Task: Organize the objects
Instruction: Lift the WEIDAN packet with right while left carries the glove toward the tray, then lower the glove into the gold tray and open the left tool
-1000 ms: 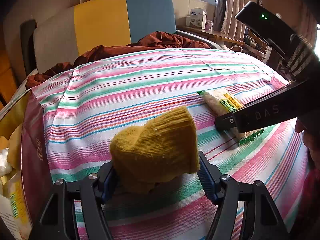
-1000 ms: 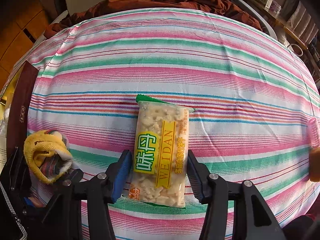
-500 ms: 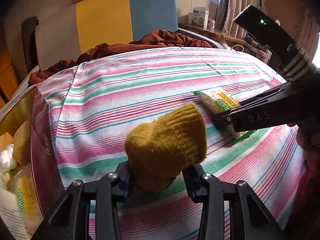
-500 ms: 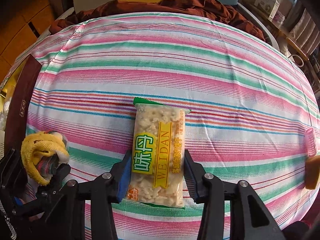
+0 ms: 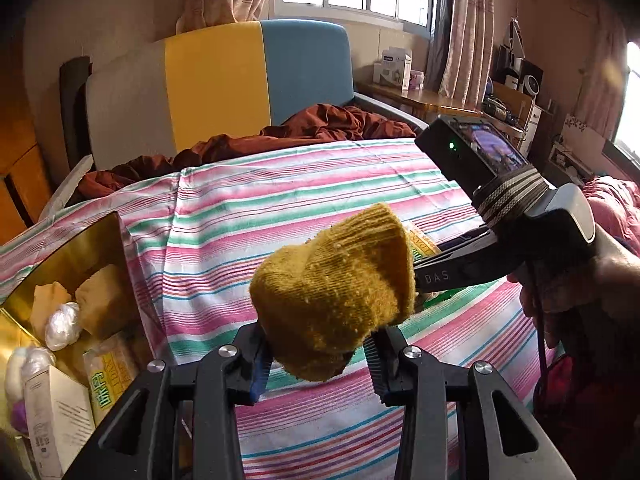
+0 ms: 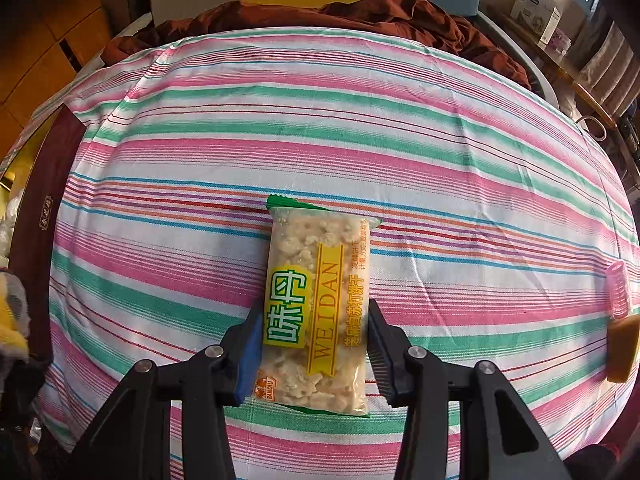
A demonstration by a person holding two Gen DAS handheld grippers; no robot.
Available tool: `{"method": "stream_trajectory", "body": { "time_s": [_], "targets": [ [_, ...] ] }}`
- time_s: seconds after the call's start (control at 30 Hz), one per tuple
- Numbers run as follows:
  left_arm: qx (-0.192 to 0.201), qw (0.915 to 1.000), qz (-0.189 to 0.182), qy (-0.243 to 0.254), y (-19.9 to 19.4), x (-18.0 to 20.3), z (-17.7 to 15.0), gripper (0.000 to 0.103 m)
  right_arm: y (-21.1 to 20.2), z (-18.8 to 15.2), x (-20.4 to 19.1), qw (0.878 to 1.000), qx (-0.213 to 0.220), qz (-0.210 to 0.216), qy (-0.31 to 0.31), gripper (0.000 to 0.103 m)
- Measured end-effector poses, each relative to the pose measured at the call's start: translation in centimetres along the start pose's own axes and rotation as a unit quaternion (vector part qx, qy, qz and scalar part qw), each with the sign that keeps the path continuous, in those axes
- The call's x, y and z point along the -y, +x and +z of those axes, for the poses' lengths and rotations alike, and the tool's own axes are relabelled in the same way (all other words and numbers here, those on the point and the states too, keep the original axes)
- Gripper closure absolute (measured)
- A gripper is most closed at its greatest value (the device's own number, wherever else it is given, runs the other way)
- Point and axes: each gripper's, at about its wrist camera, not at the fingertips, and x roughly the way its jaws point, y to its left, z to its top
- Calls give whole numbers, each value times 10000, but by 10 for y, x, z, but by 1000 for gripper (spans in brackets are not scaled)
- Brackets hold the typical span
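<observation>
A rolled mustard-yellow knitted sock (image 5: 336,292) hangs above the striped bedsheet (image 5: 288,184), pinched by my left gripper (image 5: 318,364). On the sheet lies a clear snack packet (image 6: 318,304) with yellow and green print; my right gripper (image 6: 312,354) is shut on its lower half. The left wrist view shows the right gripper's body (image 5: 500,240) to the right, its tips hidden behind the sock. An open gold-lined box (image 5: 76,248) sits at the left edge of the bed.
The box holds yellowish lumps, white wrapped balls, a snack packet (image 5: 108,376) and a white carton (image 5: 56,420). A pink ribbed cylinder (image 6: 618,294) and a tan block (image 6: 622,350) lie at the sheet's right edge. A brown blanket (image 5: 320,124) lies beyond the sheet.
The left gripper closed on the sock and lifted it off the sheet, toward the box side. The right gripper closed onto the packet and stayed in place.
</observation>
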Motion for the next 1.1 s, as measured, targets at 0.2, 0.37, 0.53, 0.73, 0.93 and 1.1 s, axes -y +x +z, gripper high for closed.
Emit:
{"method": "stream_trajectory", "body": {
  "time_s": [0.2, 0.37, 0.53, 0.73, 0.93, 1.1],
  "targets": [
    [218, 9996, 121, -157, -30, -19, 2, 62, -2, 1, -3, 10000, 21, -5, -52, 56],
    [333, 9984, 245, -379, -48, -43, -1, 62, -3, 0, -4, 10000, 44, -18, -84, 56],
    [422, 9961, 359, -687, -65, -72, -5, 62, -5, -1, -10, 9999, 68, -21, -119, 56],
    [596, 9865, 588, -1409, -92, -134, -13, 62, -10, -8, -30, 9994, 78, 222, -247, 57],
    [656, 9642, 1042, -2348, -119, -215, -38, 61, -30, -1, -71, 9958, 429, 711, -385, 57],
    [626, 9481, 1336, -2815, -136, -257, -73, 61, -40, 7, -106, 9915, 626, 964, -610, 57]
  ]
}}
